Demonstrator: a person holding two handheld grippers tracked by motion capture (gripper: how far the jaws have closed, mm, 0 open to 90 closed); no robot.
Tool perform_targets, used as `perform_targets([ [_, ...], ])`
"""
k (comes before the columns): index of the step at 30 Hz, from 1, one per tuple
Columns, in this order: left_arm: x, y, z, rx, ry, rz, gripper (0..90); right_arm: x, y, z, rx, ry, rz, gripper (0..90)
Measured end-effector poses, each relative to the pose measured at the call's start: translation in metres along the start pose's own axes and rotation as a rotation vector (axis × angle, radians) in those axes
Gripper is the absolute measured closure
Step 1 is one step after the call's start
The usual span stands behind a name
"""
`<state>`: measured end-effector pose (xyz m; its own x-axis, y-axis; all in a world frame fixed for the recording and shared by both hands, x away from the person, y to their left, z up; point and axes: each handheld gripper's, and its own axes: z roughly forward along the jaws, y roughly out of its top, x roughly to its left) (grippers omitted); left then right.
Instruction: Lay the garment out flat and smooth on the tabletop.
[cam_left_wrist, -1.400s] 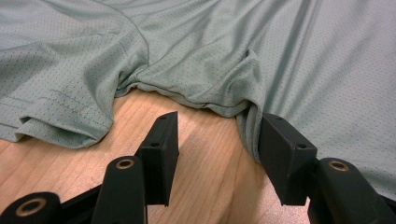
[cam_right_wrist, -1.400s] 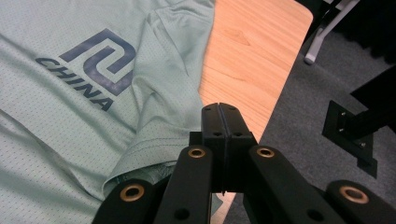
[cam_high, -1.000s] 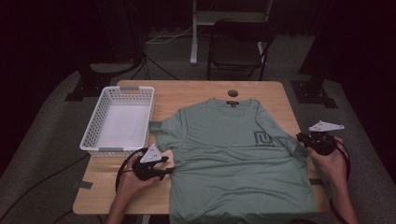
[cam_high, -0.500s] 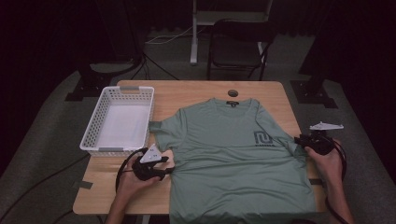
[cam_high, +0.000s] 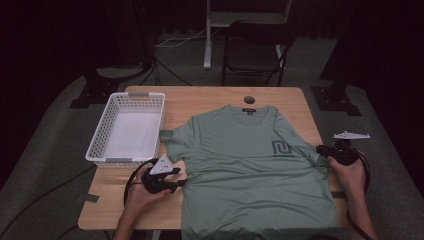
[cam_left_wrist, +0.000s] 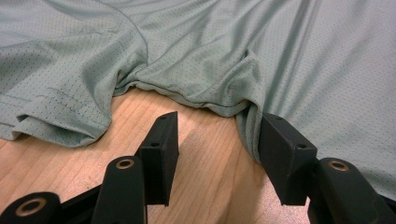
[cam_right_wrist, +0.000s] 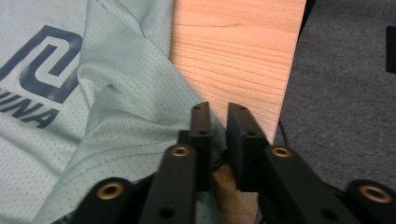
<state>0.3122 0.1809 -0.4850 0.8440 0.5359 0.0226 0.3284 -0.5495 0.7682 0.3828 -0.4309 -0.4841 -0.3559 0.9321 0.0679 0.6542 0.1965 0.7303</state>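
Across the wooden desk (cam_high: 210, 100) I see a sage-green T-shirt (cam_high: 250, 175) lying flat, front up, its long axis running from the collar at the far side toward me, where the hem hangs at the near edge. Its sleeves stretch out to either side, and a dark logo sits on the chest toward my right.

My left claw (cam_left_wrist: 217, 154) rests low on the desk at the shirt's left flank, just below the sleeve. Its jaws stand wide apart; one jaw touches the bunched side seam, with bare wood between them, so it grips nothing.

My right claw (cam_right_wrist: 218, 140) sits at the right sleeve's edge near the desk's right border. Its jaws have just been closing and now stand nearly together, with a narrow gap. The sleeve fabric lies under and against the left jaw, but I cannot tell whether cloth is pinched.

A white mesh basket (cam_high: 102, 150) stands left of the shirt.
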Motion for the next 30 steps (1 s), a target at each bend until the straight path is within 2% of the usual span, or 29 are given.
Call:
perform_targets([
  [2, 0.0, 0.0, 0.0, -0.001, 0.001, 0.0, 49.9, 0.0, 0.0, 0.0, 0.002, 0.013, 0.009, 86.0],
  [8, 0.0, 0.0, 0.0, 0.0, 0.0, -0.001, 49.9, 0.003, 0.003, -0.001, 0.019, -0.033, -0.015, 87.4],
  [18, 0.0, 0.0, 0.0, -0.001, 0.0, -0.005, 49.9, -0.012, 0.009, -0.015, -0.019, -0.078, 0.023, 87.4],
  [30, 0.0, 0.0, 0.0, -0.002, 0.001, -0.003, 49.9, -0.021, 0.025, -0.025, -0.008, -0.151, -0.021, 87.4],
])
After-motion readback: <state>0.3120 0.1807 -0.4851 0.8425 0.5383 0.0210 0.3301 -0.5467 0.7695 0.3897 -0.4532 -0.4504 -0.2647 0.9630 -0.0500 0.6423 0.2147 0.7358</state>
